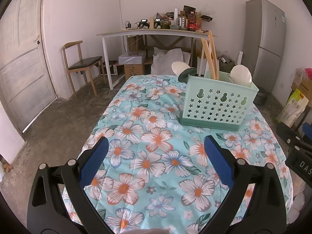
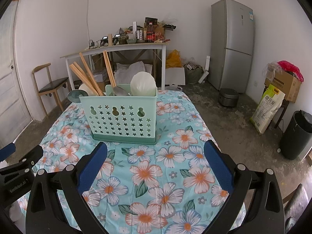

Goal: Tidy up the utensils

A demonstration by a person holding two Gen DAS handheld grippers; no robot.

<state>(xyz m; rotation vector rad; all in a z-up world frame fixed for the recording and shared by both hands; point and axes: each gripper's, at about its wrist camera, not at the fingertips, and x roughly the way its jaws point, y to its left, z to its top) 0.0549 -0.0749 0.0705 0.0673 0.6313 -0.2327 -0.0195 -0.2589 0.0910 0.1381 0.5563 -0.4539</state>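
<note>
A mint-green utensil caddy (image 2: 121,118) with star cut-outs stands on the floral tablecloth (image 2: 156,171). Wooden chopsticks (image 2: 87,76), a metal spoon (image 2: 120,90) and a white ladle (image 2: 143,84) stick out of it. In the left wrist view the caddy (image 1: 216,105) sits at the far right, with chopsticks (image 1: 211,58) and the white ladle (image 1: 240,76) inside. A dark green piece (image 1: 186,74) and a white spoon (image 1: 180,67) show behind it. My left gripper (image 1: 156,156) is open over bare cloth. My right gripper (image 2: 156,156) is open just before the caddy, holding nothing.
The table (image 1: 136,136) ends at its left edge over a concrete floor. A wooden chair (image 1: 83,64), a cluttered white desk (image 1: 156,32) and a grey fridge (image 2: 232,42) stand behind. A rice sack (image 2: 267,109) and black bin (image 2: 296,134) are at right.
</note>
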